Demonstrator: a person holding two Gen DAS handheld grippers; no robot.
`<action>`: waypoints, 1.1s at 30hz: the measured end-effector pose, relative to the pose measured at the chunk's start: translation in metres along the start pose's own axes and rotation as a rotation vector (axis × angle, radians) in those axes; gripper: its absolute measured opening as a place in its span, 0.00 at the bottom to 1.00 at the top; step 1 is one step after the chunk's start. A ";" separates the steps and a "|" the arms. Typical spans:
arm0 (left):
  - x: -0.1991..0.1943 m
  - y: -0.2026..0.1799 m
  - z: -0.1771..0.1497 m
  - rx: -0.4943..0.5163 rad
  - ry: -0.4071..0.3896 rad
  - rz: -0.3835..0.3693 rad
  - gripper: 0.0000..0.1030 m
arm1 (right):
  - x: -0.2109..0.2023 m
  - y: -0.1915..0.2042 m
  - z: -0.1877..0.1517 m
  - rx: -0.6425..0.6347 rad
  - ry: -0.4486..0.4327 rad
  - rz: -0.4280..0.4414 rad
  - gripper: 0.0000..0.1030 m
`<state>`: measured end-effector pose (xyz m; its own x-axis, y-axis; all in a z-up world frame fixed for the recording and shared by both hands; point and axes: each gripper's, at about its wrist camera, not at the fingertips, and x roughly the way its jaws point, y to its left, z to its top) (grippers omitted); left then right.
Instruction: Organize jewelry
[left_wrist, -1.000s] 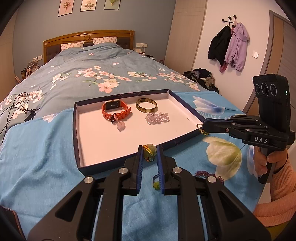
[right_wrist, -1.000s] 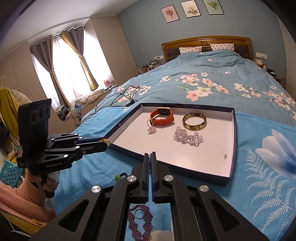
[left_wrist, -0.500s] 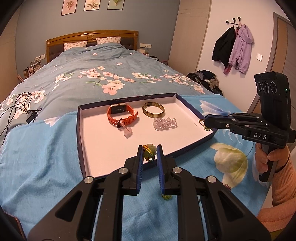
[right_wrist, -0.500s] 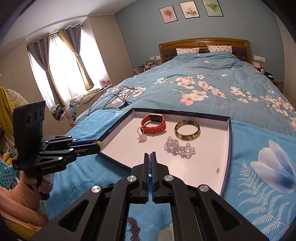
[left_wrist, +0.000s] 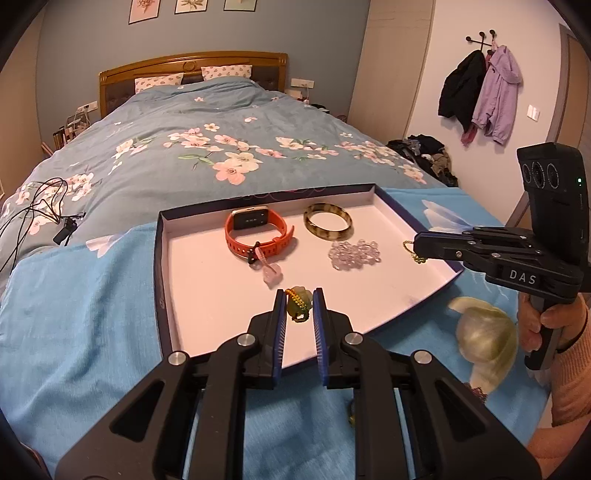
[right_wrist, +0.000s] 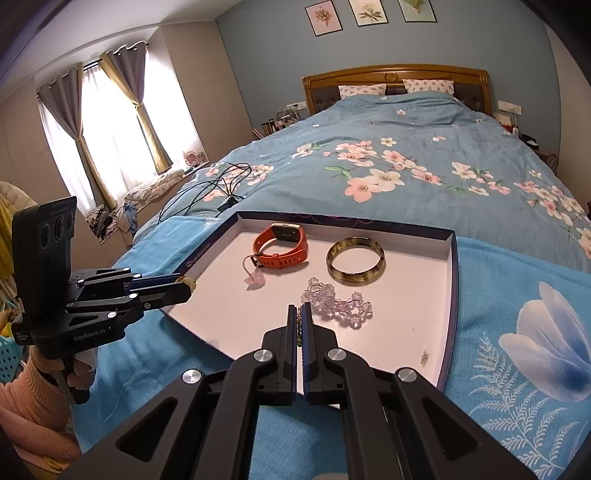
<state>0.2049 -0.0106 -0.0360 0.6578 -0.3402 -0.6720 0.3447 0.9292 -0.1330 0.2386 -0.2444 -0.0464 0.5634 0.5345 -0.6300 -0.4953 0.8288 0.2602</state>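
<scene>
Where lettered, "DAS" on right tongs

Both tongs: black angular linkage arms w/ silver screws, blue pads. Left tongs marked "GenRobot.AI"; right tongs marked "DAS", green LED at 12 o'clock. Peach knit sleeves.

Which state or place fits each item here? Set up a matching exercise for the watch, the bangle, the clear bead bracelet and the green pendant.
Things:
1. orange watch
2. brown bangle
3. clear bead bracelet
4. green pendant

Places or states:
A. held between the left gripper's fingers
B. in the tray, nearest the right gripper
C. far right of the tray, lying flat
D. in the tray, with a pink charm beside it

Pairs: 1-D, 2-C, 3-B, 4-A
</scene>
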 end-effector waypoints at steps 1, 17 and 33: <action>0.003 0.002 0.001 -0.008 0.006 -0.003 0.14 | 0.002 -0.001 0.001 0.000 0.003 -0.003 0.01; 0.039 0.011 0.008 -0.038 0.076 0.029 0.14 | 0.031 -0.005 0.005 -0.006 0.058 -0.040 0.01; 0.068 0.011 0.009 -0.040 0.138 0.039 0.15 | 0.052 -0.004 0.003 -0.030 0.107 -0.081 0.03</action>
<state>0.2593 -0.0248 -0.0760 0.5704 -0.2834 -0.7709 0.2921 0.9472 -0.1321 0.2719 -0.2192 -0.0782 0.5289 0.4441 -0.7232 -0.4718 0.8622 0.1844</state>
